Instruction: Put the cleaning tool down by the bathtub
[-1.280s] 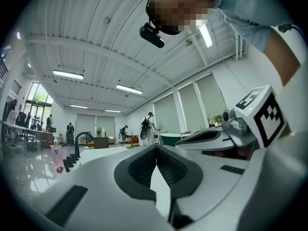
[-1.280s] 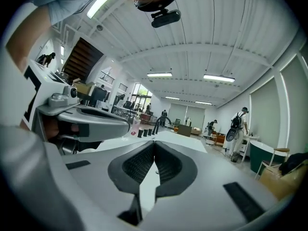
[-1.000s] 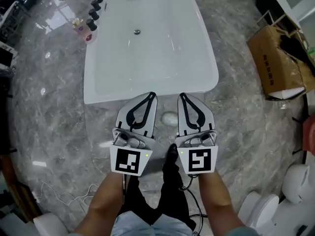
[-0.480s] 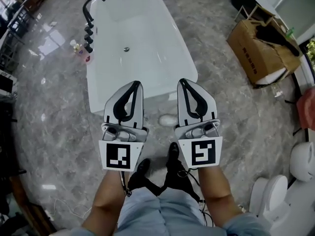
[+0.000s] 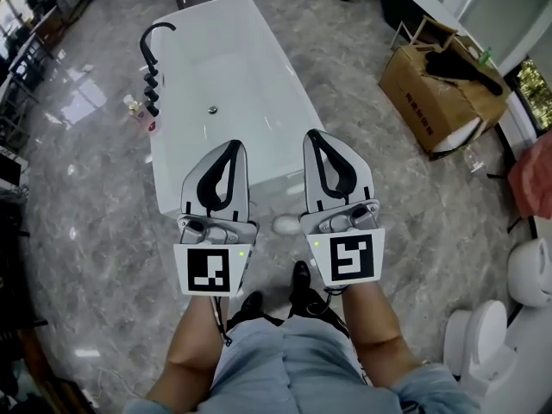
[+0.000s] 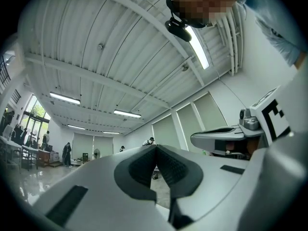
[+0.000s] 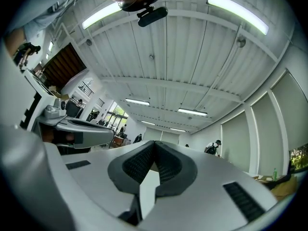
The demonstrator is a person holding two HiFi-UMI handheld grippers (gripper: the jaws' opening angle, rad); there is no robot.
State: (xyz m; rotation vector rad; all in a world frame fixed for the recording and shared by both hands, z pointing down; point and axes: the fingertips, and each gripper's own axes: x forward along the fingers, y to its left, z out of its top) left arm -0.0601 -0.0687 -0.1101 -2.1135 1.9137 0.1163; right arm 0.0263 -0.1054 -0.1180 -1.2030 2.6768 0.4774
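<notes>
Lifted well up since a second ago, left hand-held gripper [image 5: 232, 144] and right hand-held gripper [image 5: 313, 134] both pressed together on nothing, bathtub [image 5: 185, 76] ahead, small white item [image 5: 286, 224] on floor between them.

The near end of the bathtub [image 5: 224, 67] is covered by the left gripper [image 5: 229, 147] and the right gripper [image 5: 316, 136]. A pale object [image 5: 285, 224] on the floor [image 5: 95, 197], seen between them, is too small to be identified. The white fixtures [image 5: 528, 274] are cut off by the right edge. The bottles [image 5: 138, 109] beside the bathtub are not resolved.
</notes>
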